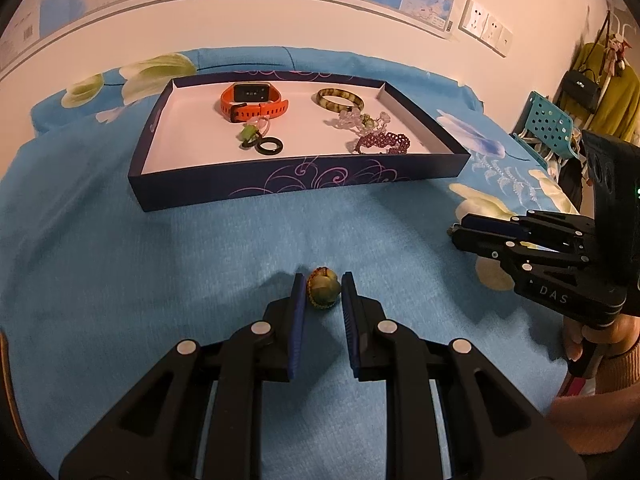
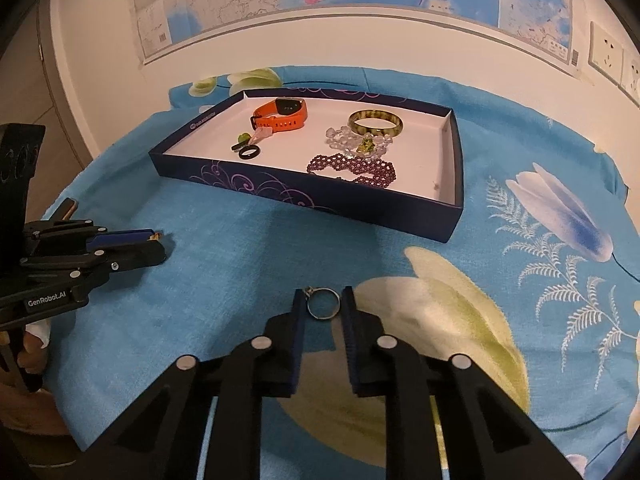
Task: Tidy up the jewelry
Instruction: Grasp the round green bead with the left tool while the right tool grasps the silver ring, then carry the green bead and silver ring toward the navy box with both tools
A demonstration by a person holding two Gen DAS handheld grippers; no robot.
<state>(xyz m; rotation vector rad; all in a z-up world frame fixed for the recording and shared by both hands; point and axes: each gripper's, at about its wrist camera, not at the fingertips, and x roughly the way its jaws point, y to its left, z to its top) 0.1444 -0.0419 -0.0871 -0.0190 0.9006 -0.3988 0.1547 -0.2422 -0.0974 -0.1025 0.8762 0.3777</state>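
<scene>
- Between the fingers of the left gripper (image 1: 323, 292), at 6 o'clock in the left wrist view, sits a small round olive-green bead with a brownish woven rim (image 1: 323, 292); the left pad touches it, a thin gap shows at the right pad, so a firm clamp cannot be confirmed.
- From the right wrist view the left gripper (image 2: 158, 246) is side-on at 9 o'clock, and only a brown sliver of the bead peeks past its tips.
- The right gripper (image 2: 323, 304) holds narrow around a thin silver metal ring with a tiny clasp (image 2: 323, 304); whether the pads actually press it is hard to tell.
- Both lie low over the blue floral bedspread (image 1: 200, 260), its edges cut off by the fisheye rim.
- At 12 o'clock rests the shallow dark-blue cardboard tray with purple swirls (image 1: 280, 184), holding an orange strapped smartwatch (image 1: 252, 104), a mottled green-brown bangle (image 1: 340, 99), a black rubber ring (image 1: 270, 146), a clear crystal bead bracelet (image 2: 352, 140) and a dark purple beaded band (image 1: 384, 142).
- A small green charm (image 1: 248, 134) beside the black ring is too blurred to identify.
</scene>
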